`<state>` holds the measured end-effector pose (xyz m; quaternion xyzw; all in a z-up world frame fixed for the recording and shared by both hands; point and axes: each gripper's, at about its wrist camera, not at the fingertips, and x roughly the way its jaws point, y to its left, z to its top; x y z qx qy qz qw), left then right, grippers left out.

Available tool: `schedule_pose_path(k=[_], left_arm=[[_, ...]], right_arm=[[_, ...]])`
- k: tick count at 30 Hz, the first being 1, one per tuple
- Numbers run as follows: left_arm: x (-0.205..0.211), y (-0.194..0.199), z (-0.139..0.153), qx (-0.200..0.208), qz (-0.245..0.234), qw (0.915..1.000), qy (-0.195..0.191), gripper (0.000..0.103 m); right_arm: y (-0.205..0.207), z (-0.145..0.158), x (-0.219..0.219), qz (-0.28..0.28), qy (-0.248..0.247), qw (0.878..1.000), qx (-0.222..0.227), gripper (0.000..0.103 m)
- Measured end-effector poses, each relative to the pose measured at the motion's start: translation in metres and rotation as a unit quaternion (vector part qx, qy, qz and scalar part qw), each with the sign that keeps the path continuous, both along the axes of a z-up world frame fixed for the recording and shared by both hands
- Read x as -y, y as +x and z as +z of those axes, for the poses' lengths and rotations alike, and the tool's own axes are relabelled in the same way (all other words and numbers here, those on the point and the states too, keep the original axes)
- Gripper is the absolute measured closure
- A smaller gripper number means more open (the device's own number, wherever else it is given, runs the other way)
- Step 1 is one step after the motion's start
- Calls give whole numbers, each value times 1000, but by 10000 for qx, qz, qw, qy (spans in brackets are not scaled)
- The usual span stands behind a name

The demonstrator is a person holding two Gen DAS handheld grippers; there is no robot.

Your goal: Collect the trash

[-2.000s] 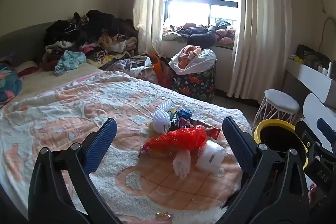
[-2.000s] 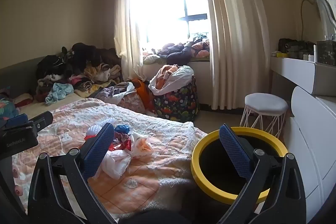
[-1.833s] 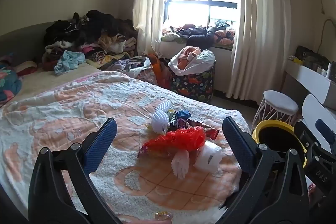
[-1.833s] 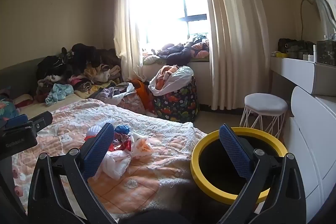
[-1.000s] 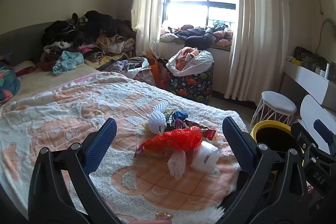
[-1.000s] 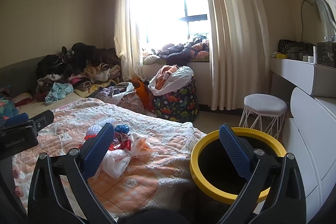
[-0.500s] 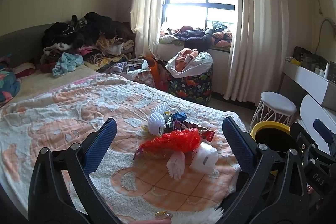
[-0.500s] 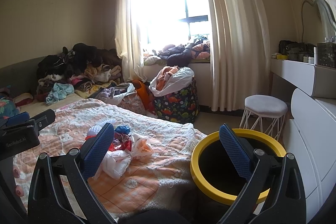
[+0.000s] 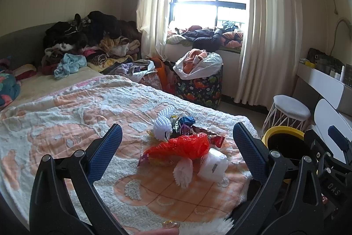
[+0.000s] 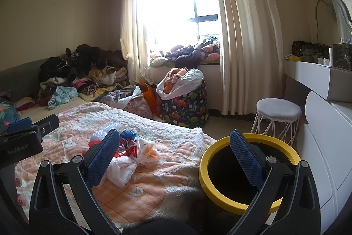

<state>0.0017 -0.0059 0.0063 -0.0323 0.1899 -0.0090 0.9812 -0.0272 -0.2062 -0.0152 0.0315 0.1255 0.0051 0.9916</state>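
Here the left gripper [image 9: 176, 151] hangs spread and empty over the trash pile [image 9: 187, 144] on the bed [image 9: 66, 124]; only the right gripper [image 10: 173, 155], also spread, shows the whole yellow-rimmed bin [image 10: 220, 191].

Harsh daylight glare from the window [image 10: 176, 12], dim fisheye-warped corners, sharp focus

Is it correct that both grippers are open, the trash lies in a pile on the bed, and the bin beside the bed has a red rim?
Not quite: the bin has a yellow rim, as the right wrist view shows. The rest holds: the left gripper and the right gripper are open, and the trash pile lies on the bed.
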Motion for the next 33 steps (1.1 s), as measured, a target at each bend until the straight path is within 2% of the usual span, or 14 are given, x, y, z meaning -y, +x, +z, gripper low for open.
schedule_pose_path(k=[5, 9, 14, 19, 23, 28, 30, 31, 33], left_arm=[[-9, 8, -8, -98, -2, 9998, -145, 11], [-34, 16, -9, -58, 204, 9991, -368, 11], [-67, 31, -12, -156, 616, 9971, -413, 11], [-90, 48, -16, -297, 721, 9954, -550, 11], [-99, 65, -16, -291, 493, 9960, -689, 11], [-91, 95, -14, -303, 212, 9968, -707, 11], [-84, 112, -14, -360, 87, 9972, -654, 11], [-83, 118, -14, -390, 36, 9971, -653, 11], [-75, 138, -17, -529, -129, 9963, -662, 11]], right_arm=[[4, -2, -6, 203, -23, 9998, -87, 6], [12, -5, -21, 505, -97, 9985, -180, 6], [24, -6, -43, 887, -138, 9955, -291, 6], [46, -3, -55, 1271, -31, 9907, -487, 6], [66, 0, -58, 1385, 66, 9884, -624, 6], [95, -1, -58, 1422, 93, 9861, -854, 6], [108, -3, -56, 1419, 91, 9849, -982, 10], [113, -5, -54, 1406, 87, 9844, -1050, 16], [126, -12, -50, 1432, 116, 9811, -1295, 21]])
